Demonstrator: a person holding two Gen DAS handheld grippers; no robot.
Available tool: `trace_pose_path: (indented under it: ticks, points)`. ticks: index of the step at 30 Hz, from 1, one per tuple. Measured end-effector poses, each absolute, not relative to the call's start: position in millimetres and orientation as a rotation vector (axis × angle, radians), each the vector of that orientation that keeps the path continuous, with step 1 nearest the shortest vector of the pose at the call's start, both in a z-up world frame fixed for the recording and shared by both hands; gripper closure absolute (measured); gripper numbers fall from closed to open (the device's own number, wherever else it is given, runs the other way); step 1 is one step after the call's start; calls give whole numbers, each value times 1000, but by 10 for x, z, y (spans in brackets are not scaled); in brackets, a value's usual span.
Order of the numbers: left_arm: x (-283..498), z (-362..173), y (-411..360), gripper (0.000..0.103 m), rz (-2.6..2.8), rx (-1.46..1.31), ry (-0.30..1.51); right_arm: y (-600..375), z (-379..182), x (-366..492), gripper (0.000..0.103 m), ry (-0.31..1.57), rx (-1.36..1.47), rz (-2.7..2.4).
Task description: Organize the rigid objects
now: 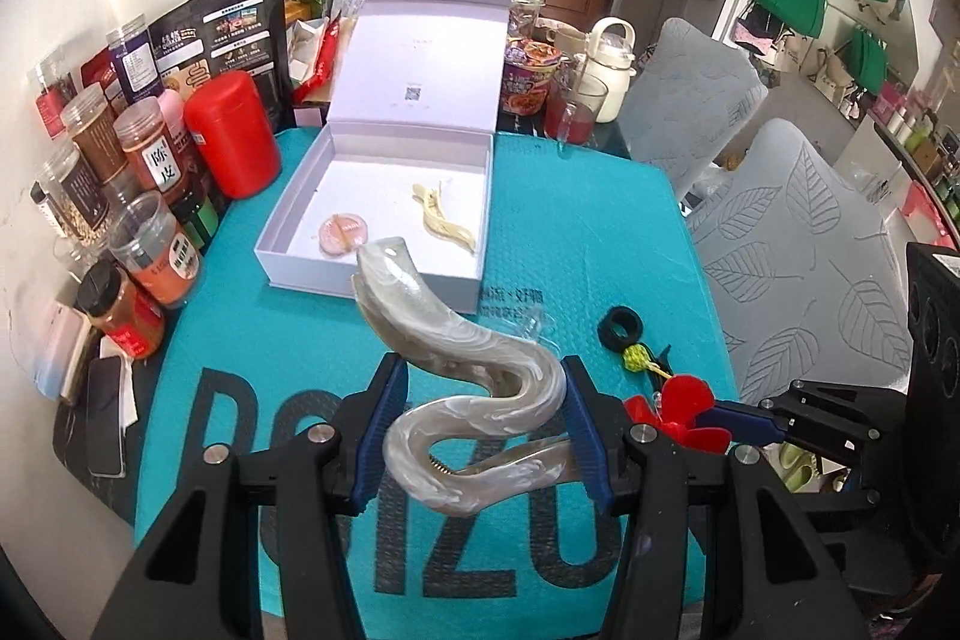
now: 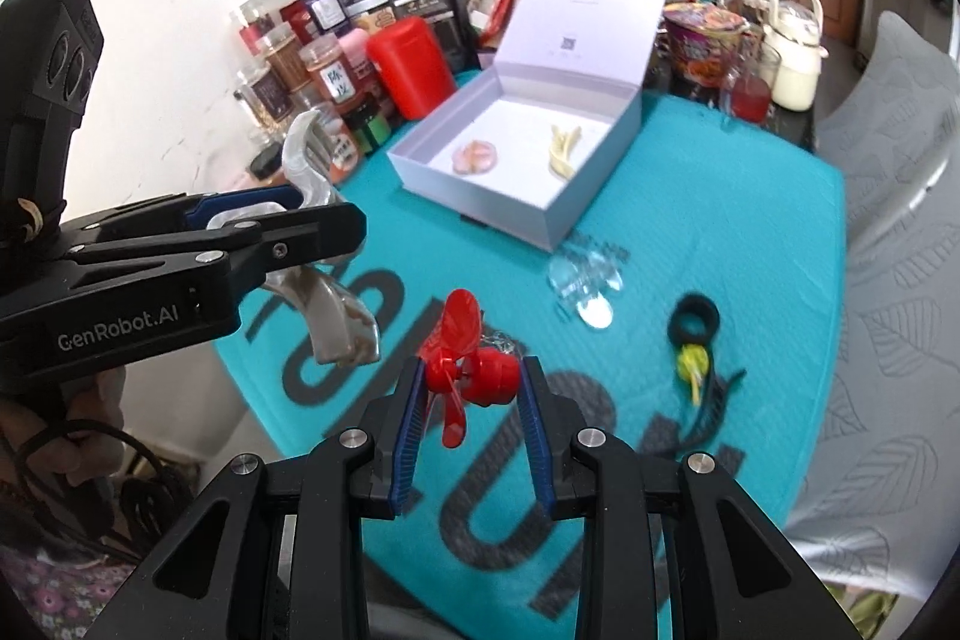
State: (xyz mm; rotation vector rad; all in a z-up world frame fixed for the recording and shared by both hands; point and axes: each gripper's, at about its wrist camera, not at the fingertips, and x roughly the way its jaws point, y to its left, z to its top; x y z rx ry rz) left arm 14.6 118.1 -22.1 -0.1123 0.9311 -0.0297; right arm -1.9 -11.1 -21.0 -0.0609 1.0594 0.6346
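My left gripper (image 1: 483, 400) is shut on a pearl-white S-shaped hair clip (image 1: 456, 340), held above the teal mat (image 1: 600, 232). To its right, my right gripper (image 2: 474, 376) is shut on a small red fan-shaped piece (image 2: 456, 334), also lifted off the mat. An open white box (image 1: 288, 214) stands further back; inside lie a pink round item (image 1: 342, 233) and a cream hair clip (image 1: 444, 220). A clear clip (image 2: 588, 274) rests on the mat in front of the box. A black ring (image 2: 696, 319) tied to a yellow-green knot (image 2: 690, 361) lies to the right.
Spice jars (image 1: 144, 148) and a red canister (image 1: 234, 136) crowd the mat's left edge. A phone (image 1: 105, 412) lies near left. Behind the box are a noodle cup (image 1: 531, 76) and a white kettle (image 1: 612, 64). Two grey chairs (image 1: 798, 250) stand to the right.
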Motion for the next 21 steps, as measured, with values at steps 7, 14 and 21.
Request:
trace_pose_path:
  ticks: [7,14,21]
  points:
    - [398,-211,1460,52,-49,-111,929,143,-170,271,73,1040,-53,605]
    - [750,-267,1708,52,-67,-104,937,375,-203,578,73,1044,-53,580]
    - [1116,-373,1919,52,-84,-104,957,568,-300,971,73,1054,-55,552]
